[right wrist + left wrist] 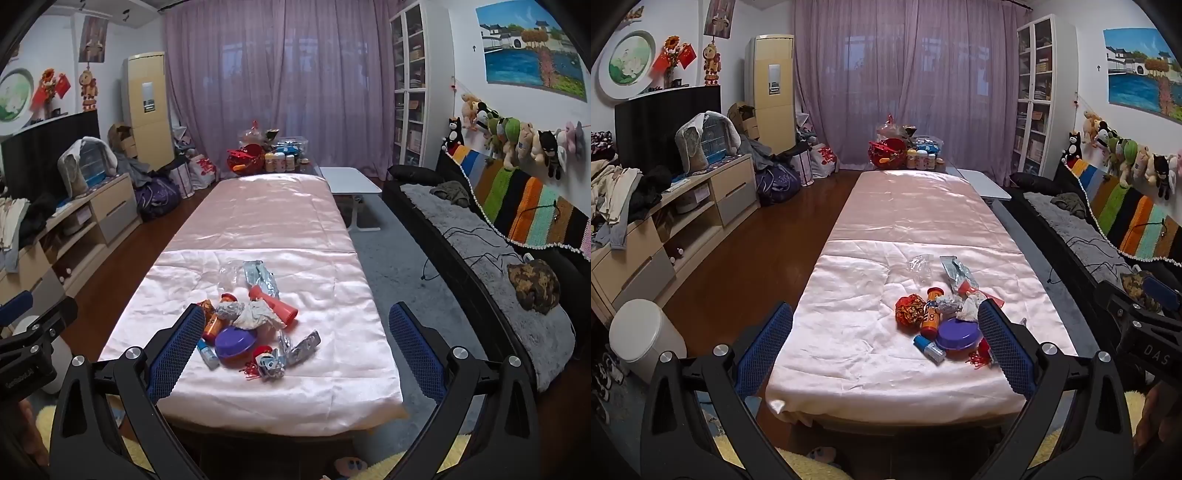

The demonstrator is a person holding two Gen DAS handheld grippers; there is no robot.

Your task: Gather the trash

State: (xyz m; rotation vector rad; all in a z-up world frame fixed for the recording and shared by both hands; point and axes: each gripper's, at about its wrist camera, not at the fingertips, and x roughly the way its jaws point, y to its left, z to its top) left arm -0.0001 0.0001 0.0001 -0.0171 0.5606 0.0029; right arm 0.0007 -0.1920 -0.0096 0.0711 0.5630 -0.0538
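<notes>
A pile of trash lies on the near end of a long table under a pink satin cloth (849, 350). In the left wrist view it holds a red-gold crumpled ball (911, 309), an orange tube (931, 314), a purple lid (959, 334), a small blue bottle (929, 348), crumpled tissue (967, 308), a foil wrapper (956, 273) and clear plastic (921, 264). The right wrist view shows the purple lid (236, 341), a coral horn-shaped piece (275, 306) and foil blister packs (304, 347). My left gripper (882, 350) and right gripper (295, 350) are open, empty, short of the pile.
A white lidded bin (642, 336) stands on the wood floor at the left. A TV cabinet (683, 206) lines the left wall; a dark sofa (480, 236) lines the right. A small white side table (351, 181) and boxed goods (905, 151) sit beyond the table's far end.
</notes>
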